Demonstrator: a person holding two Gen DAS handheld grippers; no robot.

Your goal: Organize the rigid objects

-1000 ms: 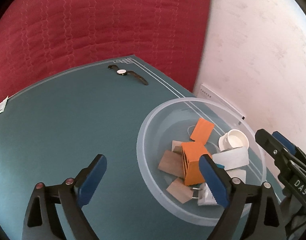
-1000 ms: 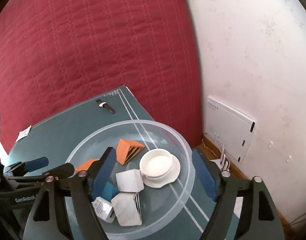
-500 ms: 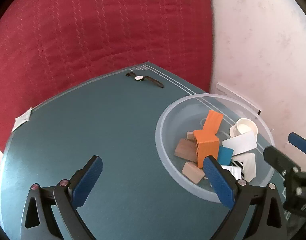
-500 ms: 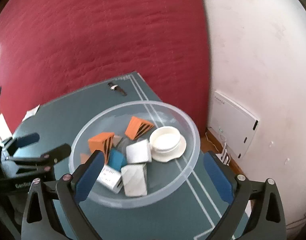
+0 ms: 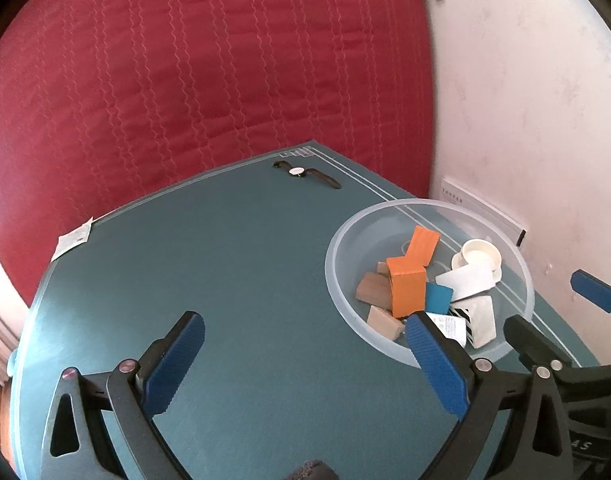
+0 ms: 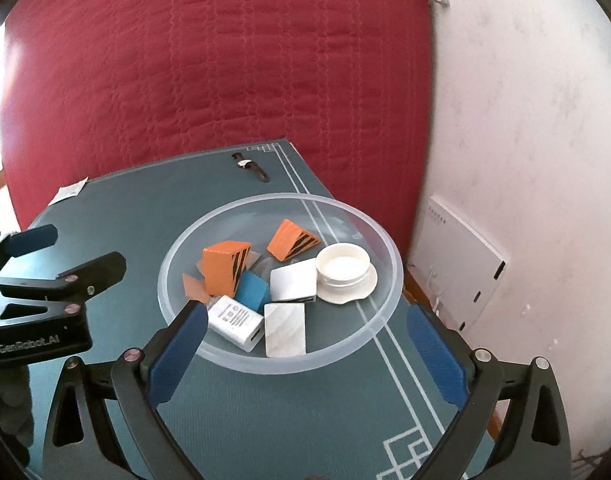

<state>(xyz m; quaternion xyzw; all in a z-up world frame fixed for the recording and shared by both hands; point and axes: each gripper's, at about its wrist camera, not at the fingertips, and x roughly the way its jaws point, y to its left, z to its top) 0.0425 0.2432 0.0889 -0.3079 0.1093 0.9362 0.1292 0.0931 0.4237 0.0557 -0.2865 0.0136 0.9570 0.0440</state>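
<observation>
Two grippers' ribbed blue jaws spread wide, nothing between them, before a translucent round bowl of blocks.

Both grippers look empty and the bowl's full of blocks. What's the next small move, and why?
Probably send the left gripper toward the wristwatch at the far edge of the mat. It appears to be the only rigid item outside the clear bowl. Both grippers' jaws have just been opening and hold nothing; the right gripper sits by the bowl.

You worked at a teal table before a red quilted backdrop (white wall right, daylight).
</observation>
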